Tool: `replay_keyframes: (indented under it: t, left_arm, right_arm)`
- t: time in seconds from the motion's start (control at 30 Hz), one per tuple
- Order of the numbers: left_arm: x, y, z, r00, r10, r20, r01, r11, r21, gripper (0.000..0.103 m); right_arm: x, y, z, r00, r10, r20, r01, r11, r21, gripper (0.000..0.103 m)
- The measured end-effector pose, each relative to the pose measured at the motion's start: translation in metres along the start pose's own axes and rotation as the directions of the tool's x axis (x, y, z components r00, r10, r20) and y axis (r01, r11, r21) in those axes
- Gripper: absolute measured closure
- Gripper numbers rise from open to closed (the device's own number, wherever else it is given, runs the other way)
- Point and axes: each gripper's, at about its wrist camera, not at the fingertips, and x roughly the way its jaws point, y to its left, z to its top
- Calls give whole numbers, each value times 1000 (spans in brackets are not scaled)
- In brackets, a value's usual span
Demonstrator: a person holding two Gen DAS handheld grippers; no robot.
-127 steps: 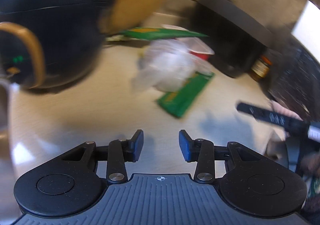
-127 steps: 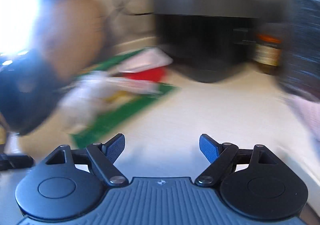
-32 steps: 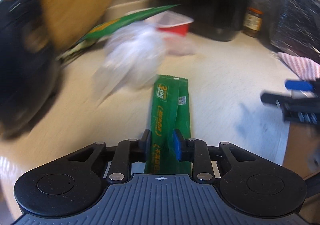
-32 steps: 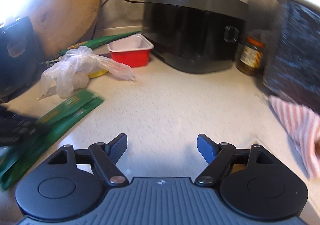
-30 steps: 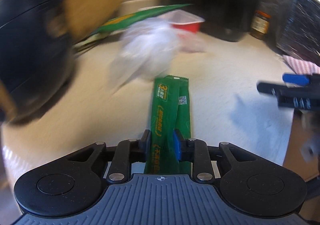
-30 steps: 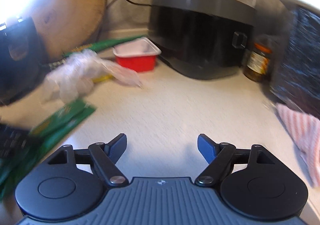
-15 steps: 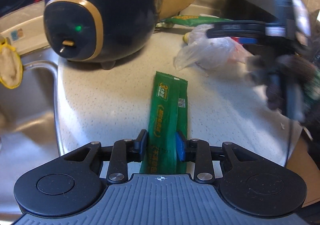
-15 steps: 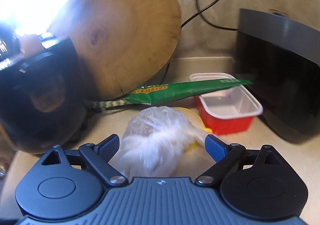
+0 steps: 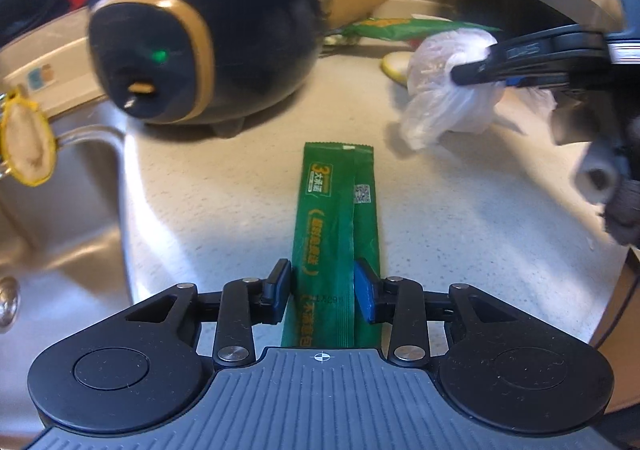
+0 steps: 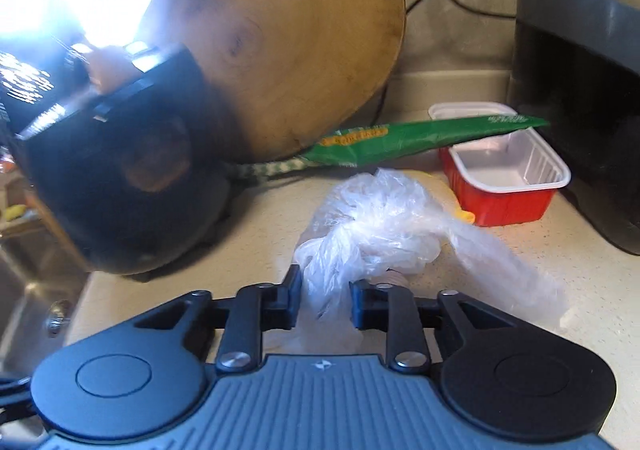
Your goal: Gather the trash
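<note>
At the bottom centre of the left wrist view, the left gripper [image 9: 322,290] has a long green wrapper [image 9: 336,226] between its jaws; the jaws have just been opening, a thin gap shows beside the left pad, and the wrapper lies flat on the pale speckled surface [image 9: 480,218], running up the middle of the frame. At the bottom centre of the right wrist view, the right gripper [image 10: 324,300] has just been closing and now pinches the near end of a crumpled clear plastic bag [image 10: 376,222], which bulges up past the pads towards the frame centre. In the left wrist view the same bag [image 9: 448,102] sits at the upper right with the right gripper's dark finger across it. A black rice cooker [image 9: 208,30] with a gold ring fills the upper left, beside a steel sink [image 9: 52,218] at the left edge. In the right wrist view, a red tray [image 10: 504,178] stands at the right just behind the bag, a second green packet [image 10: 420,138] lies above it, and a round wooden board [image 10: 288,38] leans at the upper centre.
</note>
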Motion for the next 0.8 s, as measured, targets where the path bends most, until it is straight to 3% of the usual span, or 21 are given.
replay_keyframes:
  t: [0.27,0.37,0.43,0.5,0.53,0.73,0.8]
  left_arm:
    - [9,-9,6,996,-85,-27,87,993,84,65]
    - [9,-10,5,995,-95,-35,98,989,109,65]
    - [8,-13,3,995,-94,-40,98,989,111,65]
    - [7,-16,2,995,-88,-46,93,989,116,65]
    - [6,-17,1,995,-83,-48,89,989,122,65]
    - [5,-20,-2,996,-73,-48,79,989,129,65]
    - [4,-20,-4,996,-74,-48,80,987,137,65]
  right_arm:
    - [-64,-5,-38,1000,3,-5,-4,1000,-31,84]
    - [-73,4,-57,996,-92,-19,89,987,-131,84]
    - [-74,11,-66,978,-207,-4,202,957,-209,74]
    - [-77,12,-70,967,-254,21,253,944,-214,40]
    - [-78,11,-69,967,-251,36,253,948,-193,33]
    - [-66,5,-60,961,-256,102,267,957,-115,19]
    - [-45,3,-60,957,-279,80,286,952,-110,16]
